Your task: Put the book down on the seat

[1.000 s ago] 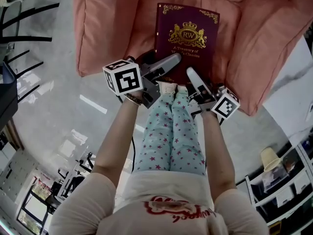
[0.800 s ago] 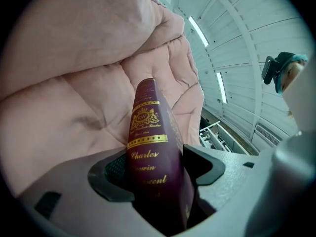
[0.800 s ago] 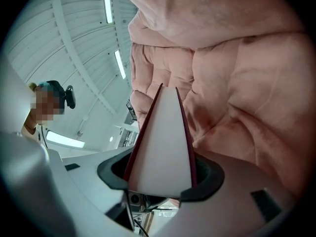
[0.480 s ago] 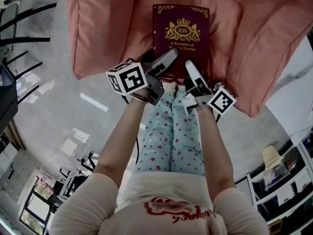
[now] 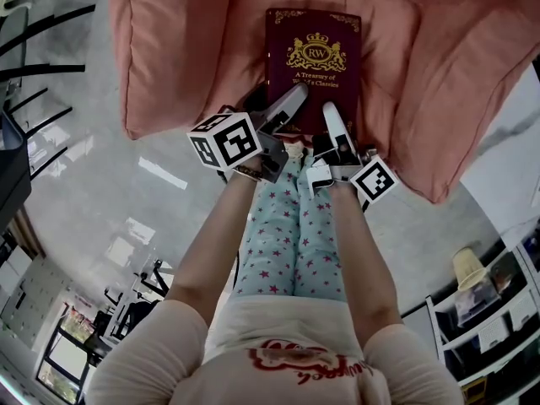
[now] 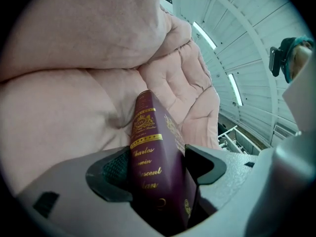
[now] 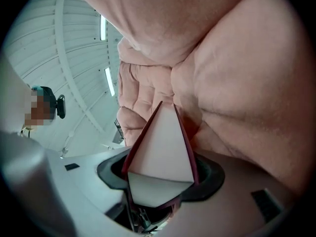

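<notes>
Head view looks steeply down; both gripper views face the book (image 6: 153, 181) closely.

The book (image 5: 314, 57) lies cover up on the pink seat (image 5: 177, 49). The left gripper (image 5: 285, 105), its jaws just opening around the book's near corner, and the right gripper (image 5: 332, 121) meet its near edge.

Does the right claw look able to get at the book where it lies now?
Likely yes: the book has its page-side corner between the jaws of the right claw, touching both covers; nothing on the pink seat blocks it.
</notes>
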Motion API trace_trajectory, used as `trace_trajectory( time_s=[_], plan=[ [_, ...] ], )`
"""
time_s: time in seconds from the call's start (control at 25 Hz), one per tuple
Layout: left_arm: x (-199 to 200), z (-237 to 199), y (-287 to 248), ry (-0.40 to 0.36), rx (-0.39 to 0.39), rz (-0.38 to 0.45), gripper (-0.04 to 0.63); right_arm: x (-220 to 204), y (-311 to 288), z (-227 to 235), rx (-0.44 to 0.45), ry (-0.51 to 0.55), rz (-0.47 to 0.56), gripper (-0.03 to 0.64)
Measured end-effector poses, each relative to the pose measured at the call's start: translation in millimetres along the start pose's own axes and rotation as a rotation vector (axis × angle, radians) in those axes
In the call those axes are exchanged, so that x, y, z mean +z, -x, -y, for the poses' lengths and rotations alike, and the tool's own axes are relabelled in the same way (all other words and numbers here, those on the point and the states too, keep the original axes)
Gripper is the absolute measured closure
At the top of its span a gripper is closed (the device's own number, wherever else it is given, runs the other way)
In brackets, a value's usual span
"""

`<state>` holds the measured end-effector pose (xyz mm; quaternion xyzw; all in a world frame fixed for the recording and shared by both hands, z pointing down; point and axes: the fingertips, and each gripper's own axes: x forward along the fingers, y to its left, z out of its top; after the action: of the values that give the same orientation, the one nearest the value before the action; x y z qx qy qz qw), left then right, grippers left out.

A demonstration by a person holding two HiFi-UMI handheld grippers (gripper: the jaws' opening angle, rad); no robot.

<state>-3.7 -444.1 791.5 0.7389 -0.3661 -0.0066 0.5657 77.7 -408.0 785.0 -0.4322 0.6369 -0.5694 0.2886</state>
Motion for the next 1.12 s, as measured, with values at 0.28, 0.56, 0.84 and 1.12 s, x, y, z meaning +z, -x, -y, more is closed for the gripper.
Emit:
trace_trajectory(
  time_s=[0.28,0.56,0.84,1.12],
  plan=[
    [4,-7,17,-0.041,0.131,0.037,0.268,12,6,1,-0.063,0.079,0.065,0.377],
    [-7,0,23,-0.141,0.166,-0.018,0.268,12,2,5,-0.128,0.139,0.008,0.388],
    [-22,-5,9,-0.2,0.203,-0.095,0.268,10,4,11,-0.341,0.317,-0.028,0.325],
    [-19,-8,13,-0.21,0.223,-0.091,0.268,4,18,13,-0.513,0.399,-0.086,0.279]
  ],
)
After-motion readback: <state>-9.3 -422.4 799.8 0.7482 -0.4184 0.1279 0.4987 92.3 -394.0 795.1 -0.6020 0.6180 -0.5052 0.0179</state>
